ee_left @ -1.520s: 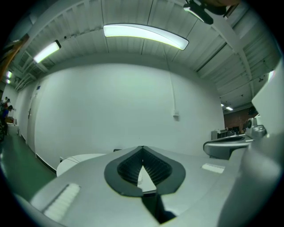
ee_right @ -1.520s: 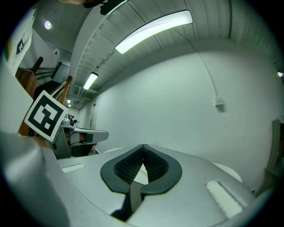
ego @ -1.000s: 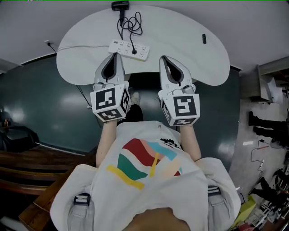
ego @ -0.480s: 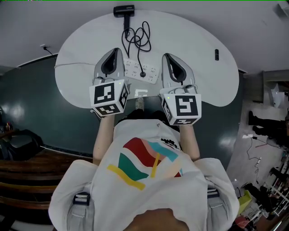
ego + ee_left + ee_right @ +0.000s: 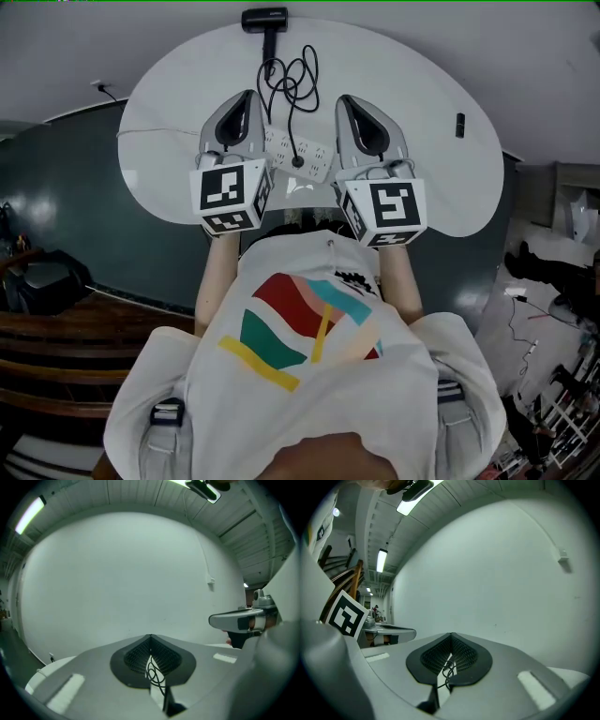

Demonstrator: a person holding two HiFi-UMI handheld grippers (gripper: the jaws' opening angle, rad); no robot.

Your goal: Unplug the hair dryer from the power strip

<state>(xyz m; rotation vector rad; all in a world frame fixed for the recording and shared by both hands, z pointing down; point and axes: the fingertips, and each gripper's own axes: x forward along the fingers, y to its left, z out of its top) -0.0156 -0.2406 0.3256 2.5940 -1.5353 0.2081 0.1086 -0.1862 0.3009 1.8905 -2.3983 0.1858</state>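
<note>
Hair dryer [image 5: 265, 19] at far edge of counter [image 5: 422, 169], plug [image 5: 298, 161] seated in power strip [image 5: 283, 143] | left tongs [image 5: 247, 96], right tongs [image 5: 343, 99] closed, empty, flanking it | judged best: pin strip, pull plug straight out

Black hair dryer [image 5: 265, 19] plugged into white power strip [image 5: 317, 157]

Table [image 5: 422, 141] with power strip [image 5: 319, 157], hair dryer [image 5: 265, 20]
</note>
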